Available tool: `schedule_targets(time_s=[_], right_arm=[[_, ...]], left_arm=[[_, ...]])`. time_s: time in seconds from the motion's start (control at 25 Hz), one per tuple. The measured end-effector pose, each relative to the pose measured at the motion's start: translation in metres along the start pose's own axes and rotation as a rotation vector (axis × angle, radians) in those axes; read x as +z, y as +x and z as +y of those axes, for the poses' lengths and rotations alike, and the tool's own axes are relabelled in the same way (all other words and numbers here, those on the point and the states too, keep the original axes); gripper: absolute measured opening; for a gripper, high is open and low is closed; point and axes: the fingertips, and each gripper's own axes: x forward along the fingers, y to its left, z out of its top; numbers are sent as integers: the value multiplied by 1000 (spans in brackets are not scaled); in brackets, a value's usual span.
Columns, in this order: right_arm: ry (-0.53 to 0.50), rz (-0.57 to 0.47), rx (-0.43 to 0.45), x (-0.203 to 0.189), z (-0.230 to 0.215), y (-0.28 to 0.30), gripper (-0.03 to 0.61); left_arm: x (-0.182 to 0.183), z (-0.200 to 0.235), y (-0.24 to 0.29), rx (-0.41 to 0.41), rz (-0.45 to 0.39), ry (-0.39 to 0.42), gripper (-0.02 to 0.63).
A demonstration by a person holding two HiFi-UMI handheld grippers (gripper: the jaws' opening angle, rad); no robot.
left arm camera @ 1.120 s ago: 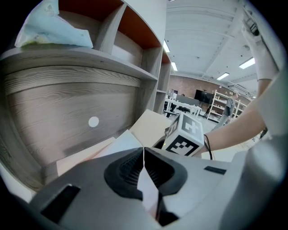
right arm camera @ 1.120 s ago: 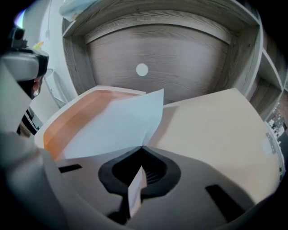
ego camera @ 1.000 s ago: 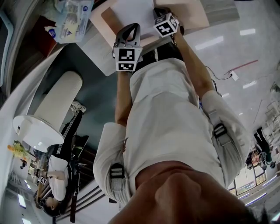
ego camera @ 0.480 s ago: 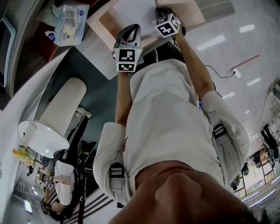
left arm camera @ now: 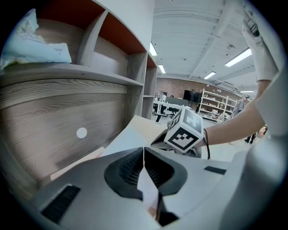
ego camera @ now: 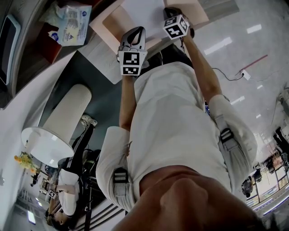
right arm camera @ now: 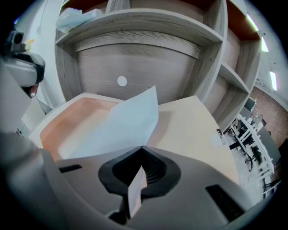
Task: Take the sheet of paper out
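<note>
A white sheet of paper (right arm camera: 121, 126) rises from an open beige folder (right arm camera: 193, 126) that lies on the desk in front of a wooden shelf unit. My right gripper (right arm camera: 141, 147) is shut on the paper's near edge, and a strip of it shows between the jaws. In the head view the right gripper (ego camera: 170, 11) is over the paper (ego camera: 142, 11). My left gripper (ego camera: 135, 31) sits at the folder's near edge (ego camera: 113, 22). In the left gripper view my left gripper (left arm camera: 144, 148) is shut on a thin pale edge, seemingly the folder's.
The shelf unit's wooden back panel (right arm camera: 135, 63) stands close behind the folder. A plastic packet (ego camera: 70, 22) lies on a shelf to the left. The grey desk top (ego camera: 97, 56) ends near my body. A white cylinder-shaped piece (ego camera: 54, 122) stands lower left.
My right gripper has drifted slightly right and up with the paper in it. The left gripper has stayed nearly in place.
</note>
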Motion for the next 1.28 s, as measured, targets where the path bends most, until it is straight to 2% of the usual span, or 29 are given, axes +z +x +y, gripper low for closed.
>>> schedule_targets(time_s=[0.84, 1.28], right_arm=[[-1, -54, -121, 7, -30, -48, 20], [5, -155, -154, 34, -25, -93, 20]], left_arm=[[11, -8, -22, -12, -52, 31, 25], [38, 0, -33, -5, -141, -17, 25]])
